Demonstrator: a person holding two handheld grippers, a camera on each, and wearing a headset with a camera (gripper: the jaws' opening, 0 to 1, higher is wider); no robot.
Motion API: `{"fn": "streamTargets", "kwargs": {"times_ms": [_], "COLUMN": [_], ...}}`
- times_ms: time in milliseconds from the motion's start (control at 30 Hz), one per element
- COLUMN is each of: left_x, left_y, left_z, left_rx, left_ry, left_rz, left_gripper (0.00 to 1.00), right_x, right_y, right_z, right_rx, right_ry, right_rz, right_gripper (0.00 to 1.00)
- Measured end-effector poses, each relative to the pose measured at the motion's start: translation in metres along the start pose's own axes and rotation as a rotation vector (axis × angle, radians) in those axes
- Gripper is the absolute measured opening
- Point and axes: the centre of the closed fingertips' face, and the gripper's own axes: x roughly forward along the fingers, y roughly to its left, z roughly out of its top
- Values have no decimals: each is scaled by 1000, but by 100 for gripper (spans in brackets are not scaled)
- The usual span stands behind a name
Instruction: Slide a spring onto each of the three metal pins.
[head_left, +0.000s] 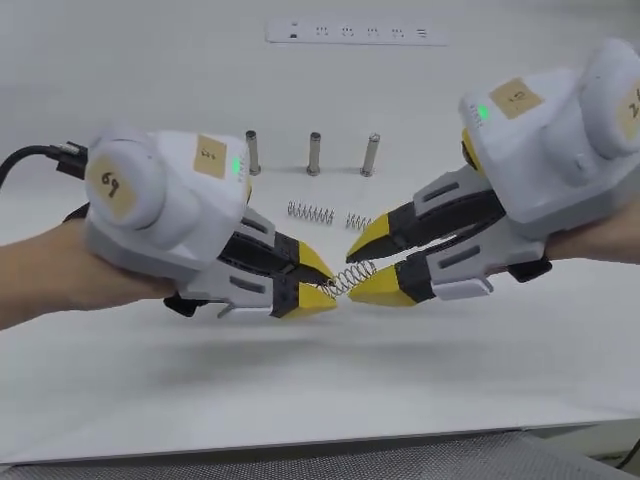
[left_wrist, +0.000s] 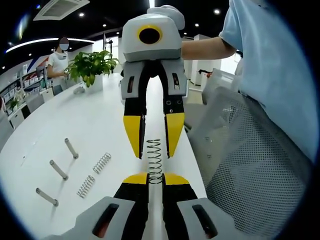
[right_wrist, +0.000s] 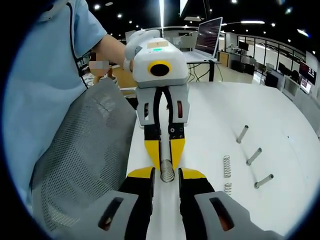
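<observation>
I am holding the spring (head_left: 341, 280) in the air over the middle of the tabletop (head_left: 480, 370), nearer its front edge than its far one. My left gripper (head_left: 325, 291) is pinching one end of it, the jaws pressed together on the coils. My right gripper (head_left: 352, 273) is facing it tip to tip, its jaws standing apart with the spring's other end lying loosely between them. Behind them, two more springs are lying flat: the longer spring (head_left: 310, 212) and, just to its right, the shorter spring (head_left: 358, 221). Beyond those, the left pin (head_left: 253, 152), middle pin (head_left: 315, 153) and right pin (head_left: 371, 155) are standing upright in a row, all bare. A power strip (head_left: 357, 33) is lying along the far edge.
</observation>
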Motion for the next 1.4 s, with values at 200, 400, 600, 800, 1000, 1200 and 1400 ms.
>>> {"fn": "streamTargets", "kwargs": {"times_ms": [200, 400, 600, 800, 1000, 1200, 1400], "left_x": [1, 1, 2, 1, 0, 0, 0], "left_y": [-2, -2, -1, -2, -2, -2, -1], "left_z": [-1, -1, 0, -1, -2, -3, -3], "left_rx": [4, 1, -8, -11, -15, -26, -29], "left_ry": [11, 9, 2, 4, 6, -2, -11], "left_rz": [-11, -11, -11, -10, -11, 0, 11], "left_gripper": [1, 1, 1, 1, 1, 1, 1], "right_x": [4, 8, 9, 10, 11, 11, 12], "right_y": [3, 4, 4, 4, 5, 4, 3], "right_z": [1, -3, -3, -4, -4, -5, -4], "right_rx": [-14, -26, -32, -37, -45, -42, -49], "right_ry": [18, 39, 43, 51, 64, 73, 86], "right_rz": [9, 16, 18, 21, 27, 23, 29], "right_gripper": [14, 13, 10, 9, 8, 8, 8]}}
